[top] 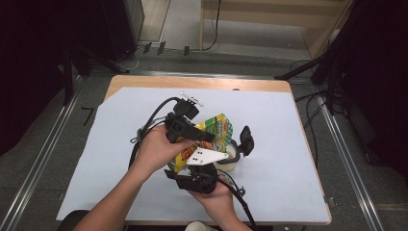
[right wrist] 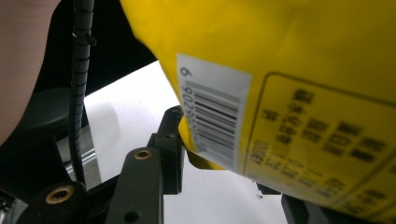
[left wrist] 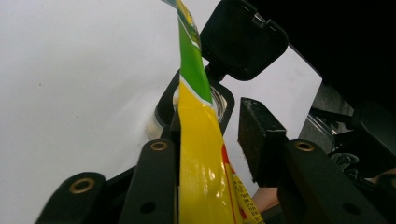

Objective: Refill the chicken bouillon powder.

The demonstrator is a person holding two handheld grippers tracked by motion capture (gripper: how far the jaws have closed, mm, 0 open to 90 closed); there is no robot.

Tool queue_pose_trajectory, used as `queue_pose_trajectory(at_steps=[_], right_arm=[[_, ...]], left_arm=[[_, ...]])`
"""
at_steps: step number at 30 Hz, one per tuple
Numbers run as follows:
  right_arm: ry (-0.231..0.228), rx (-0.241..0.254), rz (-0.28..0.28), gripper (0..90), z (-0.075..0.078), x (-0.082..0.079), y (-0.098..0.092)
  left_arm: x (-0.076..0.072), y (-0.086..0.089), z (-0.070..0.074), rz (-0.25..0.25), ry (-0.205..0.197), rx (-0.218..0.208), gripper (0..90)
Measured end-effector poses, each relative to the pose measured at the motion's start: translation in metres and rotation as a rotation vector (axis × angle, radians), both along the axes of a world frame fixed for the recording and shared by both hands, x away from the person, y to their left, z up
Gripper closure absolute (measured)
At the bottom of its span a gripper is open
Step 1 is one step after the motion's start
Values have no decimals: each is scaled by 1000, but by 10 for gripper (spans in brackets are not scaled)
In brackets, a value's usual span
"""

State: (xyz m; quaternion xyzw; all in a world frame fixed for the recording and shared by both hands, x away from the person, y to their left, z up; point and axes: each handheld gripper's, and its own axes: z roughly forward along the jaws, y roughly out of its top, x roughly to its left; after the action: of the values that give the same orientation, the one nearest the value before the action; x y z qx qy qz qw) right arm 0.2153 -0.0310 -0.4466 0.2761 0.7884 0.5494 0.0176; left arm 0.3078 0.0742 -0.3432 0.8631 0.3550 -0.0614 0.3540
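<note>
A yellow and green pouch [top: 219,130] is held up over the middle of the table, between my two grippers. My left gripper [top: 204,137] comes in from the left. In the left gripper view the pouch [left wrist: 201,154] runs edge-on between the jaws of the left gripper [left wrist: 212,135]; it lies against the left jaw and the right pad [left wrist: 257,135] stands clear of it. My right gripper [top: 202,161] grips the pouch's lower end from below. In the right gripper view the barcode side of the pouch [right wrist: 289,70] sits in the right gripper [right wrist: 233,172].
A small clear jar [top: 234,159] with a black rim [left wrist: 224,100] and an opened black flip lid [top: 246,139] stands just right of the pouch. A white sheet [top: 288,120] covers the wooden table [top: 202,83]. A white cup [top: 199,226] sits at the near edge.
</note>
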Motion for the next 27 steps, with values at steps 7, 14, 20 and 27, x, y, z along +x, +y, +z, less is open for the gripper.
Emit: queue_pose_trajectory(at_steps=[7,14,20,27], right_arm=[[13,5,-10,617,0,1,-2],[-67,-48,-22,591,1,-3,0],[-112,-90,-20,581,0,-6,4],[-94,-77,-11,631,1,-5,4]], left_arm=[[0,-3,-2,20,-9,22,690],[0,-3,-1,28,-12,19,716],[0,-3,-1,29,-11,25,726],[1,-4,1,25,-12,-1,706]])
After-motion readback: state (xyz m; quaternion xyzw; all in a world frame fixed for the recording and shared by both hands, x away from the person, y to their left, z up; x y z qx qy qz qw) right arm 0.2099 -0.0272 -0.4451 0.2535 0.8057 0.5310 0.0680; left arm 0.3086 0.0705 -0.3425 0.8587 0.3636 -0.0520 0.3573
